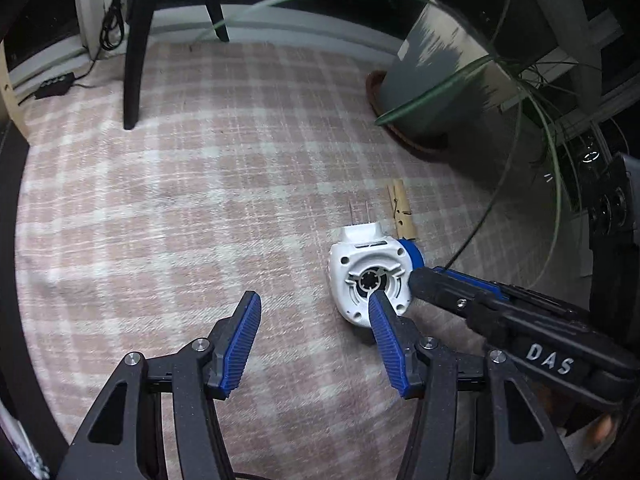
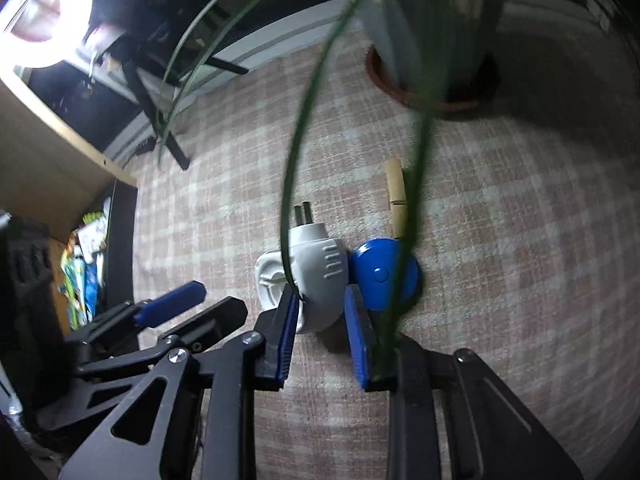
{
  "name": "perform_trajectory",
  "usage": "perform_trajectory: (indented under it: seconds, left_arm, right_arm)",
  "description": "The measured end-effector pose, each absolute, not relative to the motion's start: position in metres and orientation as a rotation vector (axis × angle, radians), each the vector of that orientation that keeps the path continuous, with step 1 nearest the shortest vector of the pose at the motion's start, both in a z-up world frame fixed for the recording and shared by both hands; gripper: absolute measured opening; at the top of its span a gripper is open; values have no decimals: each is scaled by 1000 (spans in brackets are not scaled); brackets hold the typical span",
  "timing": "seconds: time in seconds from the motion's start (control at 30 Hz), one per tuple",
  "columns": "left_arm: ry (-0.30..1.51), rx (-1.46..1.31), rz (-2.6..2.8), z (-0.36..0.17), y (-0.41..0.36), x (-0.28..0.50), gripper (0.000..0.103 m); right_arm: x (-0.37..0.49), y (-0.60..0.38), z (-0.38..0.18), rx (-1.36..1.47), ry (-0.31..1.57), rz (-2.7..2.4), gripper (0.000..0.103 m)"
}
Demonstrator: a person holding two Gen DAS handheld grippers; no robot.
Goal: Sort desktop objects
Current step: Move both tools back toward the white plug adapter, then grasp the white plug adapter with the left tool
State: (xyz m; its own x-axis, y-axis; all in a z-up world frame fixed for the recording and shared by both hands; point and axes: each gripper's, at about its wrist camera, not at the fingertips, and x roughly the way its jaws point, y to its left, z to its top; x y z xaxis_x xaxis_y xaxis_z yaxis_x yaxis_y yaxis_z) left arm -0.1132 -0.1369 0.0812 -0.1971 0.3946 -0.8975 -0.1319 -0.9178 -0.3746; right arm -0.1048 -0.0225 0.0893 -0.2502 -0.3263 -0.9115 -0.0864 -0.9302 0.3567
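A white plug-in device [image 1: 366, 276] with two metal prongs and a blue round part [image 1: 412, 254] lies on the pink checked cloth [image 1: 180, 200]. My right gripper [image 2: 322, 300] is closed around its white body [image 2: 320, 276], fingers touching both sides; the blue part [image 2: 380, 272] sits just beyond. In the left wrist view the right gripper [image 1: 416, 280] comes in from the right. My left gripper [image 1: 316, 304] is open and empty, its right fingertip [image 1: 378, 300] in front of the device. A wooden clothespin [image 1: 402, 214] lies just behind the device; it also shows in the right wrist view [image 2: 397, 200].
A grey plant pot [image 1: 436, 76] on a brown saucer stands at the back right; its long green leaves [image 2: 296, 140] hang over the device. A black chair leg [image 1: 134, 60] stands at the back left. A wooden shelf [image 2: 48, 160] is at the left.
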Motion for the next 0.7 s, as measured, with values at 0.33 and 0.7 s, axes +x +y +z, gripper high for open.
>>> perform_trajectory:
  seconds: [0.33, 0.7]
  left_arm:
    - [-279, -1763, 2143, 61, -117, -123, 52]
    - [-295, -1776, 2098, 48, -104, -129, 35]
  right_arm:
    - [-111, -12, 83, 1803, -677, -2271, 25]
    - [-117, 13, 75, 1802, -875, -2283, 25]
